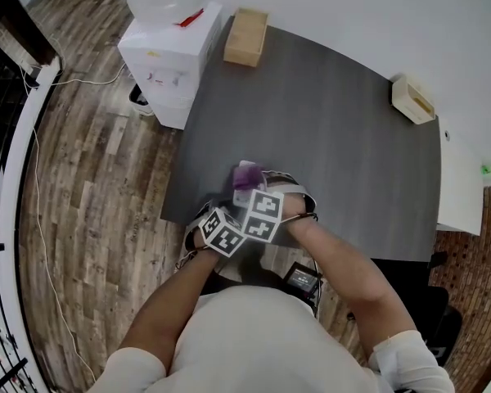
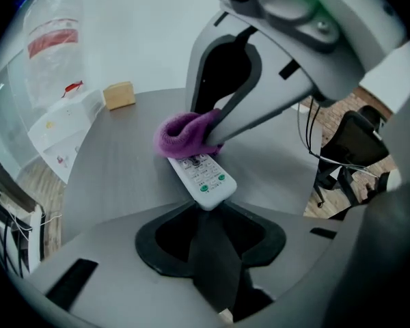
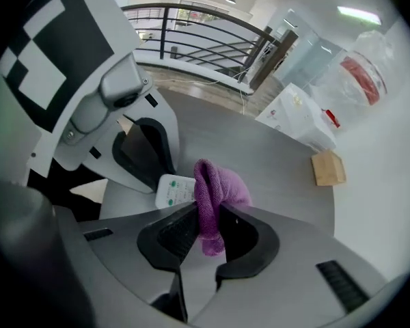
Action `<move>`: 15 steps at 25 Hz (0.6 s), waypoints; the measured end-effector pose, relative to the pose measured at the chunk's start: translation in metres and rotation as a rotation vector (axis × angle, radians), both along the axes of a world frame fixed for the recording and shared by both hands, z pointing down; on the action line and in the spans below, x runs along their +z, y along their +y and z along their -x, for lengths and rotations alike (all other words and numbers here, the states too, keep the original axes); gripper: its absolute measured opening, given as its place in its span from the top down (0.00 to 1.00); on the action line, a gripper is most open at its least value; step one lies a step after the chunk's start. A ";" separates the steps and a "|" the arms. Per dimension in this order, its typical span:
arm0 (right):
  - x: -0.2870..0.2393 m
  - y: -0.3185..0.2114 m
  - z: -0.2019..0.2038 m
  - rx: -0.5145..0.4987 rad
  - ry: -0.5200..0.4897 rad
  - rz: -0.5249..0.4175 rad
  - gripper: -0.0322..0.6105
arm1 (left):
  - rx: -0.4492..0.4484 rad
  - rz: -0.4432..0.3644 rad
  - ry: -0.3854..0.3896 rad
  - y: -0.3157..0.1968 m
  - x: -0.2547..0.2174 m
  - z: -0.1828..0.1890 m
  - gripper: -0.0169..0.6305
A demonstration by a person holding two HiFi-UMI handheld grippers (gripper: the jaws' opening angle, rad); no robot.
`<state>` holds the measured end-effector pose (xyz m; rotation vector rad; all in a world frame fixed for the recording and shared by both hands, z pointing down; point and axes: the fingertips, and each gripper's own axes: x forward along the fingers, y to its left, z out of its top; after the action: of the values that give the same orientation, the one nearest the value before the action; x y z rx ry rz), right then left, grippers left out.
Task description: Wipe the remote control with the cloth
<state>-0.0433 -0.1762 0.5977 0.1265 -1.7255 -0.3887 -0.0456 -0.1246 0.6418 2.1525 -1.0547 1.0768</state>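
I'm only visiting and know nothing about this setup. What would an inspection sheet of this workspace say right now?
Surface: dark grey table, matt top.
Job's things: white push-button remote control; fuzzy purple cloth pressed on its far end.
Clutter: small cardboard box at the far left corner; pale wooden box at the far right edge.
Grippers: left tool closed on the remote's near end; right tool closed on the cloth.
Cables: thin white cable on the floor by the dispenser.
Surroundings: white water dispenser beside the table, wood-plank floor, black railing.
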 end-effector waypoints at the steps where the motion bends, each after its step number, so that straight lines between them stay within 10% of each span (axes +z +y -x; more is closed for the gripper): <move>1: 0.000 0.005 -0.001 0.024 -0.010 0.028 0.81 | -0.001 0.002 0.002 0.000 0.000 0.000 0.78; 15: -0.005 0.074 -0.009 0.304 -0.183 0.509 0.81 | 0.015 0.003 0.050 0.005 0.000 -0.003 0.77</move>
<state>-0.0338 -0.1022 0.5922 0.0525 -1.8973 0.2973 -0.0425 -0.1199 0.6416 2.1768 -1.0157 1.0251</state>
